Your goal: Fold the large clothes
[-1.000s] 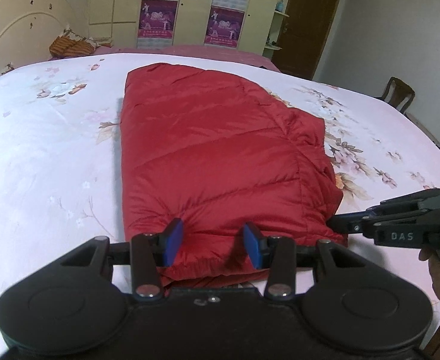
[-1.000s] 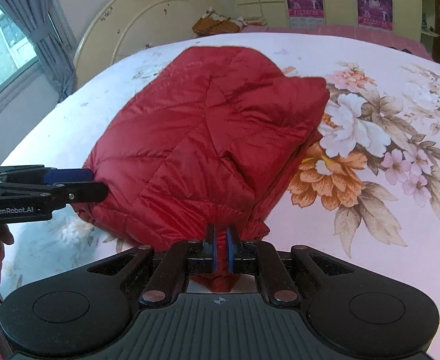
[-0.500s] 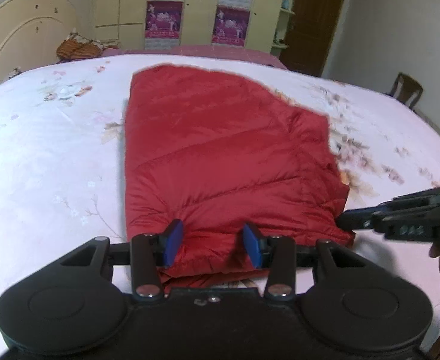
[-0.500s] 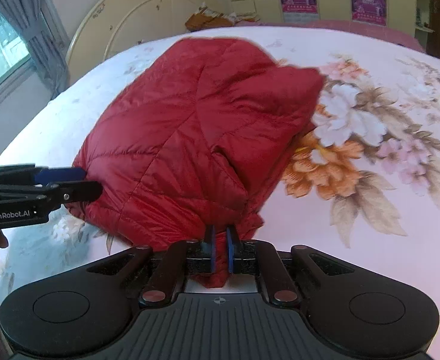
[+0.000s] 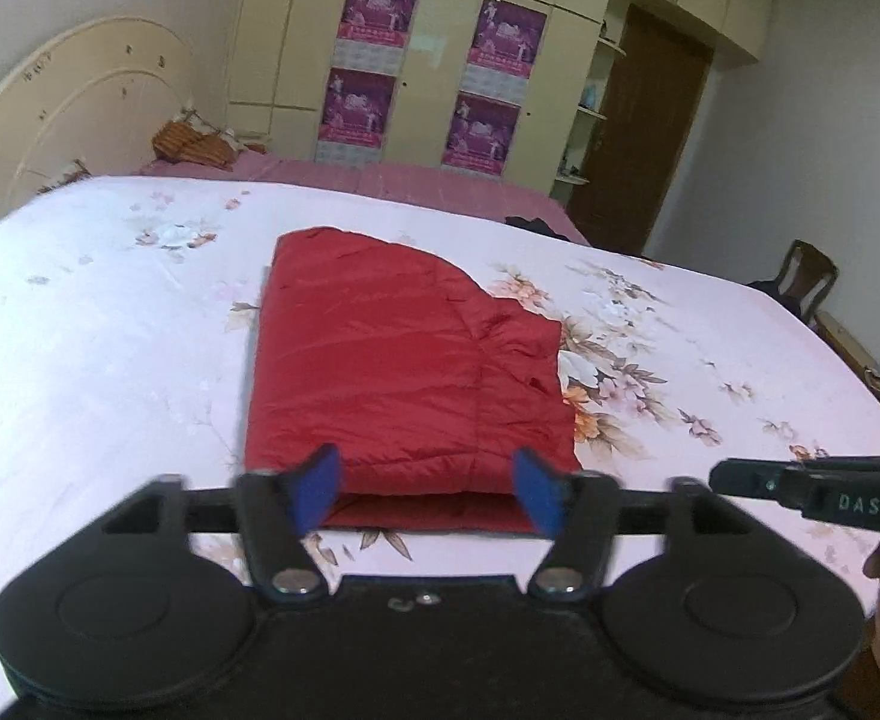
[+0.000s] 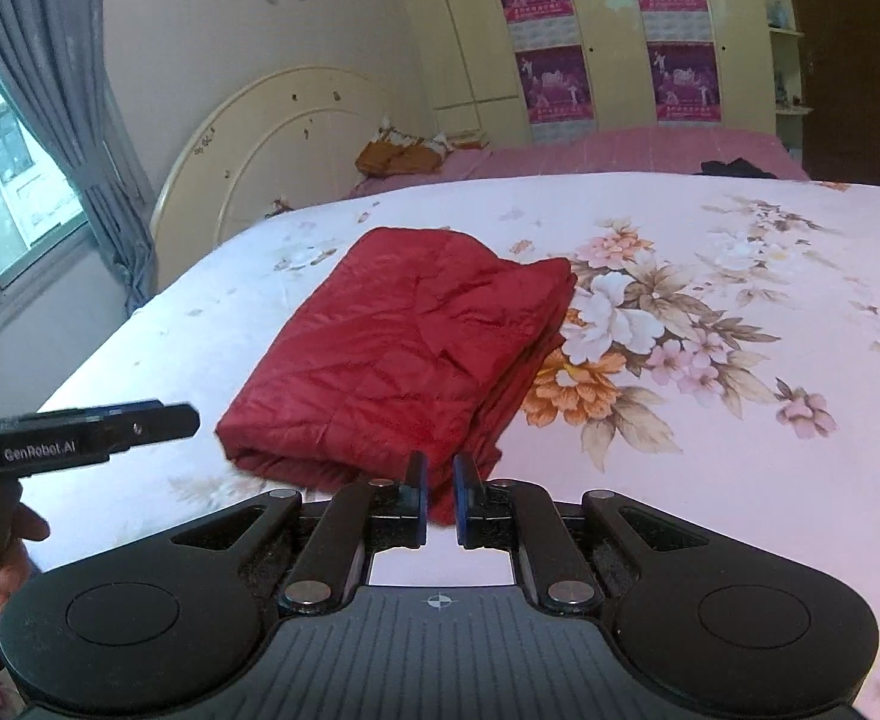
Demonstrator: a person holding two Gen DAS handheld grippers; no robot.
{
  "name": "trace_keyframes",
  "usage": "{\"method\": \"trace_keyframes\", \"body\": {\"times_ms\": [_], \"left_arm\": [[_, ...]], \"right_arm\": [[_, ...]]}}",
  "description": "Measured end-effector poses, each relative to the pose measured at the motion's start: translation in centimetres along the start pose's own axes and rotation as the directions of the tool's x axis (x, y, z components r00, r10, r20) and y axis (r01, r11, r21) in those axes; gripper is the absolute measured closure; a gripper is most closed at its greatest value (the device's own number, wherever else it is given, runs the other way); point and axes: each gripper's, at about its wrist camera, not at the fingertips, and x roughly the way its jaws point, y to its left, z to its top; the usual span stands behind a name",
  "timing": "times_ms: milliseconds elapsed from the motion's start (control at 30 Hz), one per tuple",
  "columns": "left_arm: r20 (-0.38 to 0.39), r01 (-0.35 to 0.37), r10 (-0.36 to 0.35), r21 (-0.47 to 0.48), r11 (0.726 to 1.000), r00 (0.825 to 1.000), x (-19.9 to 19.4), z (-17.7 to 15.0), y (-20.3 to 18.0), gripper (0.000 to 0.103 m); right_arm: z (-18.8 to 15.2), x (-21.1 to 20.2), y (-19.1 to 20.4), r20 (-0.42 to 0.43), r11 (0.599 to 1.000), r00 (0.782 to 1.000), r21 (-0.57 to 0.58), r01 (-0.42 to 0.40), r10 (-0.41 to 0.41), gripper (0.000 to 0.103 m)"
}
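A red quilted jacket [image 5: 404,372] lies folded into a flat rectangle on the floral bedsheet [image 5: 92,360]. It also shows in the right wrist view [image 6: 404,354]. My left gripper [image 5: 428,495] is open and empty, raised just in front of the jacket's near edge. My right gripper [image 6: 440,495] has its jaws slightly apart with nothing between them, raised just in front of the jacket's near corner. Each gripper shows in the other's view: the right one [image 5: 811,489] at the right, the left one [image 6: 80,435] at the left.
A cream headboard [image 6: 272,144] stands at the bed's left end. A second bed with a pink cover [image 5: 380,180] and an orange bundle [image 5: 194,141] lies behind. A wardrobe with posters [image 5: 428,66], a brown door [image 5: 643,138] and a wooden chair [image 5: 808,276] are beyond.
The right gripper has let go of the jacket's corner and opened a little. Both grippers have pulled back and up from the jacket, and the left jaws opened wider.
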Motion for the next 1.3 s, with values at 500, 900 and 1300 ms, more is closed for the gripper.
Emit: {"method": "trace_keyframes", "body": {"times_ms": [500,900,1300], "left_arm": [[0.073,-0.075,0.074,0.011,0.997,0.995,-5.9,-1.5,-3.5,0.0],[0.111,-0.062,0.059,0.026,0.998,0.992,-9.0,-2.3,-4.4,0.0],[0.124,-0.053,0.049,0.028,0.998,0.991,-9.6,-2.4,-4.4,0.0]], "right_arm": [[-2.2,-5.0,3.0,0.109,0.981,0.976,-0.036,0.193,-0.188,0.0],[-3.6,-9.2,5.2,0.159,0.97,0.96,-0.038,0.239,-0.23,0.0],[-3.7,-10.5,6.0,0.174,0.971,0.96,-0.054,0.233,-0.221,0.0]]}}
